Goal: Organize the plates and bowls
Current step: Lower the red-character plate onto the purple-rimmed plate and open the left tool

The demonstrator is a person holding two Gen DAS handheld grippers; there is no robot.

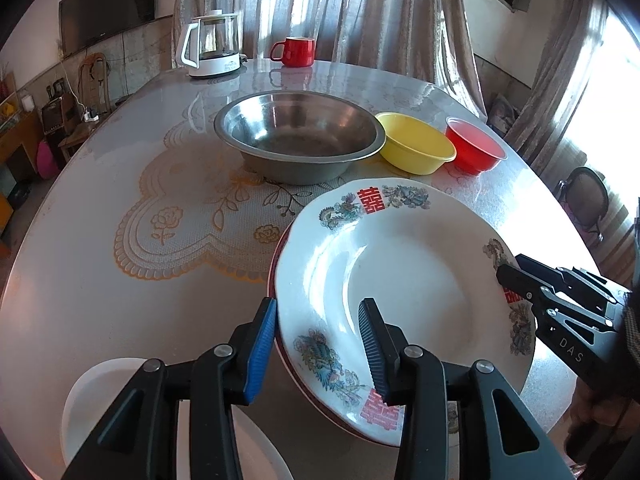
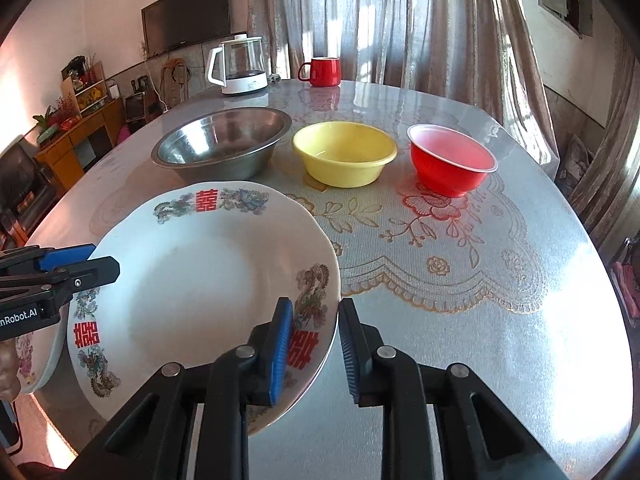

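A white plate with red characters and dragon pattern (image 1: 404, 280) (image 2: 200, 280) is at the near side of the table, lying on another plate whose red rim shows under it (image 1: 276, 280). My left gripper (image 1: 320, 340) is open, its jaws straddling the plate's left rim. My right gripper (image 2: 316, 344) is open, its jaws straddling the plate's right rim; it also shows in the left wrist view (image 1: 516, 272). A steel bowl (image 1: 298, 136) (image 2: 224, 140), a yellow bowl (image 1: 416, 142) (image 2: 344, 152) and a red bowl (image 1: 474, 146) (image 2: 452, 160) stand in a row behind.
A white plate (image 1: 92, 400) lies at the near left, under my left gripper. A glass kettle (image 1: 212, 44) (image 2: 240, 66) and a red mug (image 1: 294, 51) (image 2: 322, 71) stand at the table's far edge. A lace-patterned mat (image 2: 432, 248) covers the table top.
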